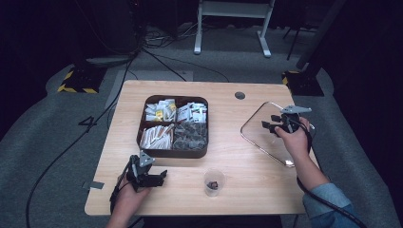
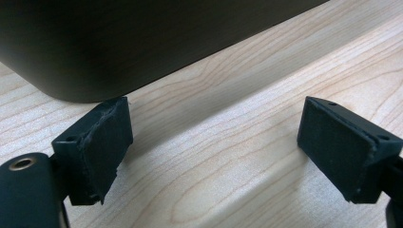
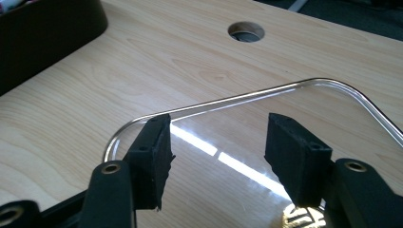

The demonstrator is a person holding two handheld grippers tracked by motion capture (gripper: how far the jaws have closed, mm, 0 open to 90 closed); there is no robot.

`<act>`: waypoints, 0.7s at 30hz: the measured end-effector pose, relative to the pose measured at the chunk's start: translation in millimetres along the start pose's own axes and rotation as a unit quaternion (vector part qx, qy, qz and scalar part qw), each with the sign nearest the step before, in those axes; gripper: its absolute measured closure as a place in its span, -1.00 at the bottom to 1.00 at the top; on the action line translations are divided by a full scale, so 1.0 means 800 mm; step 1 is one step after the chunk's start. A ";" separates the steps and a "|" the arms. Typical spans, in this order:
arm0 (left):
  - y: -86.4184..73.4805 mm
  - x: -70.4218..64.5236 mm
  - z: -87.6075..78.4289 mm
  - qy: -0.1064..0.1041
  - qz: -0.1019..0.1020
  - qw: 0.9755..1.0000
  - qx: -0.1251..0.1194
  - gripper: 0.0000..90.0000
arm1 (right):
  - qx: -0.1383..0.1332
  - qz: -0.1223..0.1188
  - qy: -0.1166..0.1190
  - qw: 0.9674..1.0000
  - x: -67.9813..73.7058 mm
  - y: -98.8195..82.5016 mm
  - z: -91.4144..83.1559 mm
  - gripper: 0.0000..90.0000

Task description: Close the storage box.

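The clear lid (image 1: 273,133) lies flat on the table (image 1: 237,166), directly beneath the right gripper (image 1: 272,125). That gripper's jaws stand wide apart above the lid's rounded rim (image 3: 199,107) and hold nothing. The left gripper (image 1: 159,176) rests low over the table, jaws wide apart and empty, with the dark divided box (image 1: 173,126) just ahead of it. A small plastic cup (image 1: 214,182) stands beside the left gripper, apart from it.
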State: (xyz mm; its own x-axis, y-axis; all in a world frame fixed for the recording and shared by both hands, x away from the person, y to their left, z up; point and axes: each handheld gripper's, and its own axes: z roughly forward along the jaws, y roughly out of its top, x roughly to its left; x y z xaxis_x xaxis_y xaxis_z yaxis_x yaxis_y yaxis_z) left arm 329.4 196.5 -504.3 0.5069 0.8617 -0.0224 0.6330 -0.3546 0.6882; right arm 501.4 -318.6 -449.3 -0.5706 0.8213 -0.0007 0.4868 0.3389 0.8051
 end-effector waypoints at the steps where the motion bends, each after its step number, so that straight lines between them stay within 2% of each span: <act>1: 0.000 0.000 0.000 0.000 0.000 1.000 0.000 -0.74 | 0.001 0.002 -0.001 1.000 -0.002 -0.001 0.001 -0.05; 8: 0.000 0.000 0.000 0.000 0.000 1.000 0.000 -0.74 | 0.011 0.024 -0.030 0.999 -0.023 -0.013 0.001 -0.11; 21: 0.001 -0.001 0.001 -0.003 -0.002 1.000 0.001 -0.74 | 0.031 0.050 -0.052 0.997 -0.045 -0.039 0.002 -0.12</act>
State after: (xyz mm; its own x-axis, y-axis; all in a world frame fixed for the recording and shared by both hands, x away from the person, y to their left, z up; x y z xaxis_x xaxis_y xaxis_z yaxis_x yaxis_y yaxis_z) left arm 330.3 195.3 -504.4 0.5080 0.8609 -0.0285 0.6360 -0.3525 0.6865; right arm 508.1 -357.9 -475.3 -0.4470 0.8945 0.0127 0.5791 0.2785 0.7662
